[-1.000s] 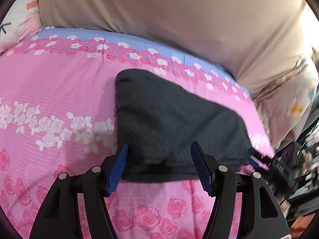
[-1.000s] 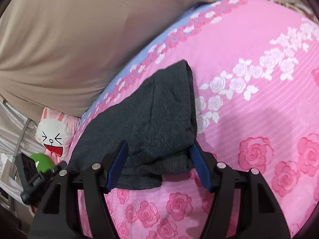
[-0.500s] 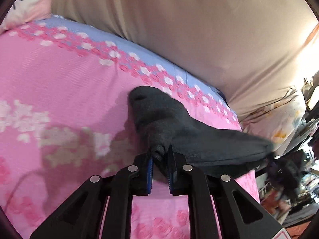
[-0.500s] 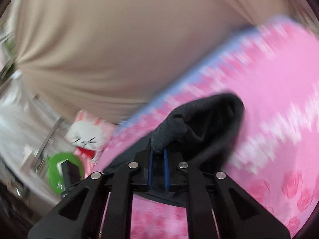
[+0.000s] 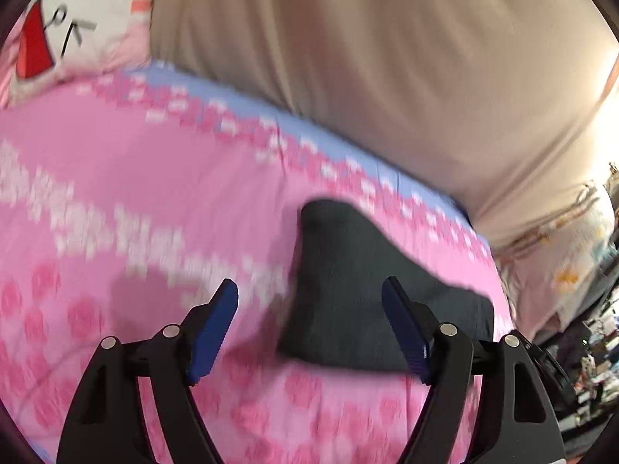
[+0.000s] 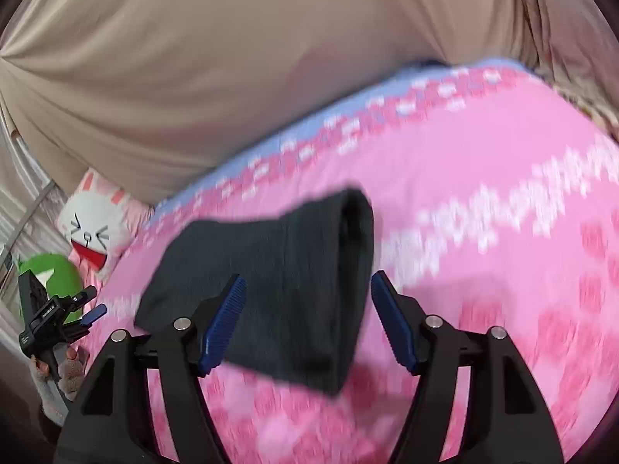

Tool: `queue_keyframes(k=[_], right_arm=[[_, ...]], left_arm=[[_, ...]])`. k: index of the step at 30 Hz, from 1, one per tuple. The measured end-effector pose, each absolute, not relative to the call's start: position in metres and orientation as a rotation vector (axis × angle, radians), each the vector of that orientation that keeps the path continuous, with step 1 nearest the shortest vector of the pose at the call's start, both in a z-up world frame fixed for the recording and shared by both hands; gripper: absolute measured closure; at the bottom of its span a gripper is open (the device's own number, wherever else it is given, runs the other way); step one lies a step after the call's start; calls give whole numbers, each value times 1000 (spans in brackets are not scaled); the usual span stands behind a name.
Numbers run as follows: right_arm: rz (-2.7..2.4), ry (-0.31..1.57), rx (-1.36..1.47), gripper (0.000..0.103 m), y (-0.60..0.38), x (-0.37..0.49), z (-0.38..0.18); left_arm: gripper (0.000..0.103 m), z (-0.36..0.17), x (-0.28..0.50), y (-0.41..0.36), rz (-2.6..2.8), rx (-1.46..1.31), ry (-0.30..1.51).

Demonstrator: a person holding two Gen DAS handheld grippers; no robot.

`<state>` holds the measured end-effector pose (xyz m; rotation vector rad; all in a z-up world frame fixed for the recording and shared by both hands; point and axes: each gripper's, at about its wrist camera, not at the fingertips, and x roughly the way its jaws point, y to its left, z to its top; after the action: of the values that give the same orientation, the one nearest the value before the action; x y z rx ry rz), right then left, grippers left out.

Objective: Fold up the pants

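Note:
The dark grey pants (image 5: 367, 294) lie folded into a small bundle on the pink rose-print bedspread (image 5: 116, 193). My left gripper (image 5: 309, 290) hovers over their near left edge. Its jaws are opening, and the blue pads (image 5: 216, 321) touch no cloth. In the right wrist view the pants (image 6: 294, 263) show a rounded fold at the far right. The right gripper (image 6: 309, 280) stands over their near edge, its jaws also opening and its pads (image 6: 224, 321) clear of the fabric. The left gripper (image 6: 58, 317) shows at the bed's left side, held by a gloved hand (image 6: 65, 375).
A beige cloth (image 6: 232, 58) rises along the far side of the bed. A cartoon rabbit pillow (image 6: 96, 228) and a green plush (image 6: 50, 274) sit at the bed's left end. Cluttered shelves (image 5: 595, 348) stand beyond its right end.
Half a second ago both grippers were shut on the pants' edge and held it up. Now both have let go and the pants lie folded on the bedspread.

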<state>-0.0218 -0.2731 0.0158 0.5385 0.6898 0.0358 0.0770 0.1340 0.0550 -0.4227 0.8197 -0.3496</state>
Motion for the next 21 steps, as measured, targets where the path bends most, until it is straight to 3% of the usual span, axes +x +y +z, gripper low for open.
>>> queue_keyframes(k=[1, 2, 4, 5, 6, 7, 8, 9, 10, 13, 14, 16, 18, 19, 21], right_arm=[[50, 703, 545, 28, -274, -10, 12], [60, 726, 551, 23, -273, 5, 5], [43, 793, 537, 25, -276, 38, -15], [41, 805, 524, 54, -273, 42, -18], [95, 836, 521, 76, -268, 56, -23], [107, 827, 531, 87, -266, 60, -21], [122, 804, 520, 90, -260, 59, -13], [150, 740, 474, 91, -252, 55, 11], [164, 700, 455, 91, -250, 51, 24], [178, 650, 459, 87, -259, 43, 41], [134, 717, 426, 74, -265, 50, 22], [-3, 852, 365, 58, -275, 53, -15], [-12, 874, 498, 55, -294, 36, -38], [8, 843, 588, 49, -302, 22, -40], [11, 814, 648, 37, -306, 1, -40]], left_arm=[[17, 57, 93, 126, -358, -403, 824], [15, 54, 113, 114, -351, -378, 859], [15, 34, 154, 92, -363, -358, 972], [15, 17, 177, 81, -386, -365, 1052], [20, -1, 200, 72, -390, -378, 1134], [50, -13, 210, 67, -381, -392, 1176], [80, -22, 221, 61, -413, -405, 1208], [81, -24, 229, 57, -437, -414, 1218], [88, -19, 234, 59, -442, -434, 1184], [90, -12, 234, 69, -419, -434, 1111], [87, -17, 233, 73, -409, -437, 1109], [80, -32, 228, 87, -380, -458, 1129], [69, -28, 213, 98, -380, -473, 1095], [68, -20, 199, 106, -357, -462, 1063], [55, -5, 169, 116, -341, -424, 1015]])
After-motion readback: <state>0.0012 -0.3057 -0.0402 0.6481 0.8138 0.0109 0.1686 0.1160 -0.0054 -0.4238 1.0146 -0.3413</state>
